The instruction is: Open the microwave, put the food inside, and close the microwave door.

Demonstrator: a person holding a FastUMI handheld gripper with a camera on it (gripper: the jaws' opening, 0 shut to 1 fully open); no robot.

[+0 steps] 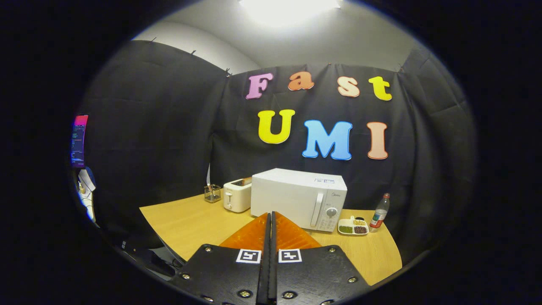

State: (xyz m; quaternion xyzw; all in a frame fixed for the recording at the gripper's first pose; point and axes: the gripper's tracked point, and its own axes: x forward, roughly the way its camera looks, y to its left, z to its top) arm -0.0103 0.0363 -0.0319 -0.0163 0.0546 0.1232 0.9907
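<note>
Fingers point(256, 231) pressed together, empty, short of door-shut microwave point(298, 197).

On the desk point(190, 220), the microwave point(298, 197) sits beyond the fingers point(254, 231); toaster point(237, 194) and basket point(212, 193) left of it, food tray point(353, 227) and bottle point(380, 213) right.

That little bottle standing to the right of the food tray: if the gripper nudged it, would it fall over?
Probably. The bottle is tall and narrow, standing upright by the tray, so a high push would likely tip it; once down, its round body may roll. It looks like light plastic. The gripper is shut, well short of it.
</note>
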